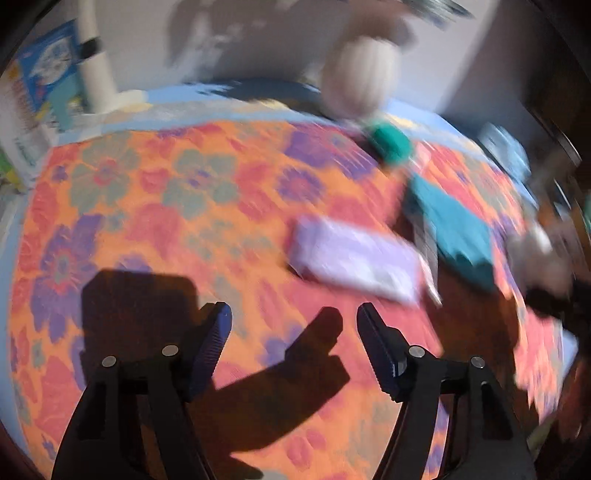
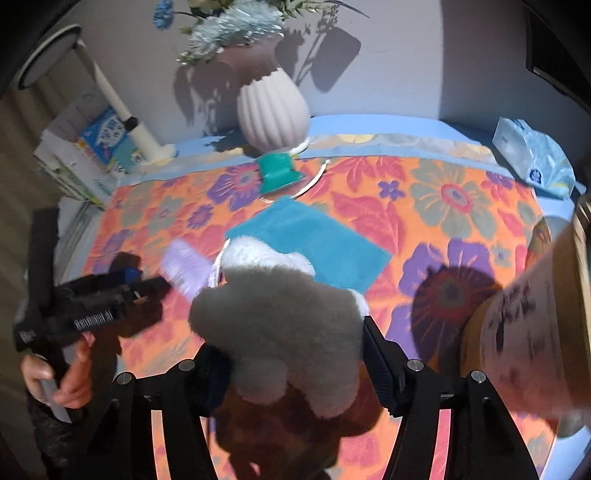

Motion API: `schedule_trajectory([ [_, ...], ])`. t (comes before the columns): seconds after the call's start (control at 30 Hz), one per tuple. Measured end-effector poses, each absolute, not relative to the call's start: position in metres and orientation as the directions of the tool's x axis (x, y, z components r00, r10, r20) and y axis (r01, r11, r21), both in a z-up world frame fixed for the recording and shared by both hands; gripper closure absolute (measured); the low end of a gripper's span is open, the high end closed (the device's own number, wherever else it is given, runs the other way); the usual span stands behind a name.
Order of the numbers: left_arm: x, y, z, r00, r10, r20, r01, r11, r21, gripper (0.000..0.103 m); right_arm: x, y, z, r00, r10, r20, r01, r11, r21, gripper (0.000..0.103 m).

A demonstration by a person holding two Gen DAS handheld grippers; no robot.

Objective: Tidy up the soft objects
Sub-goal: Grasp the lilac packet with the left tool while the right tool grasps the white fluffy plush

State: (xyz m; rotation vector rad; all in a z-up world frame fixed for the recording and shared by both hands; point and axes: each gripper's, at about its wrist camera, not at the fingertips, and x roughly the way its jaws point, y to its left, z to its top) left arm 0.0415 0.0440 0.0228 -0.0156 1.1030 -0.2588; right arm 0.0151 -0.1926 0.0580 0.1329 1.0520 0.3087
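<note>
Carrying step: the right gripper [image 2: 295, 354] is pinching a fluffy white plush toy [image 2: 280, 321] above the floral orange tablecloth [image 2: 443, 206]; the left gripper [image 1: 293, 332] is hovering spread and empty. Next move probably requires setting it beside the folded teal cloth [image 2: 314, 240].

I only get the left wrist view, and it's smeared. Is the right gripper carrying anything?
Observer: Yes. The right wrist view shows a white plush toy gripped between the fingers of the right gripper.
Operator: What's the pale blob at the back?
Observer: A ribbed white vase holding blue flowers.
Operator: And the blue smear at the far right?
Observer: A pale blue plastic pack, lying near the back right corner.
</note>
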Motion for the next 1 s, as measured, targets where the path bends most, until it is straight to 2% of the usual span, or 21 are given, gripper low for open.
schedule_trajectory([
  [0.07,0.027,0.032,0.019,0.416,-0.242,-0.877,0.257,0.956,-0.142,0.035,0.006,-0.195,0.058,0.448,0.324,-0.833,-0.182,0.945,0.27,0.041],
  [0.17,0.026,0.025,0.02,0.433,-0.227,-0.873,0.252,0.96,-0.125,0.033,-0.003,-0.197,0.056,0.449,0.313,-0.837,-0.168,0.95,0.264,0.041],
  [0.27,0.035,0.017,0.019,0.418,-0.271,-0.867,0.23,0.955,-0.188,0.033,-0.006,-0.2,0.054,0.448,0.306,-0.84,-0.152,0.952,0.265,0.041],
  [0.37,0.045,0.009,0.016,0.463,-0.184,-0.867,0.135,0.981,-0.136,0.033,-0.007,-0.205,0.052,0.44,0.31,-0.843,-0.14,0.951,0.276,0.041],
  [0.5,0.056,-0.007,0.011,0.512,-0.081,-0.855,0.093,0.995,-0.038,0.031,-0.008,-0.207,0.051,0.437,0.316,-0.842,-0.138,0.949,0.285,0.041],
  [0.63,0.066,-0.018,0.01,0.53,-0.081,-0.844,0.075,0.996,-0.048,0.023,-0.006,-0.208,0.047,0.426,0.317,-0.847,-0.131,0.948,0.289,0.041],
  [0.77,0.083,-0.019,0.008,0.544,-0.022,-0.839,0.033,0.999,-0.005,0.023,-0.004,-0.209,0.041,0.414,0.317,-0.853,-0.126,0.948,0.291,0.041],
  [1.0,0.056,0.034,0.011,0.532,-0.05,-0.845,0.026,0.999,-0.042,0.024,-0.003,-0.21,0.041,0.417,0.312,-0.854,-0.133,0.95,0.282,0.041],
])
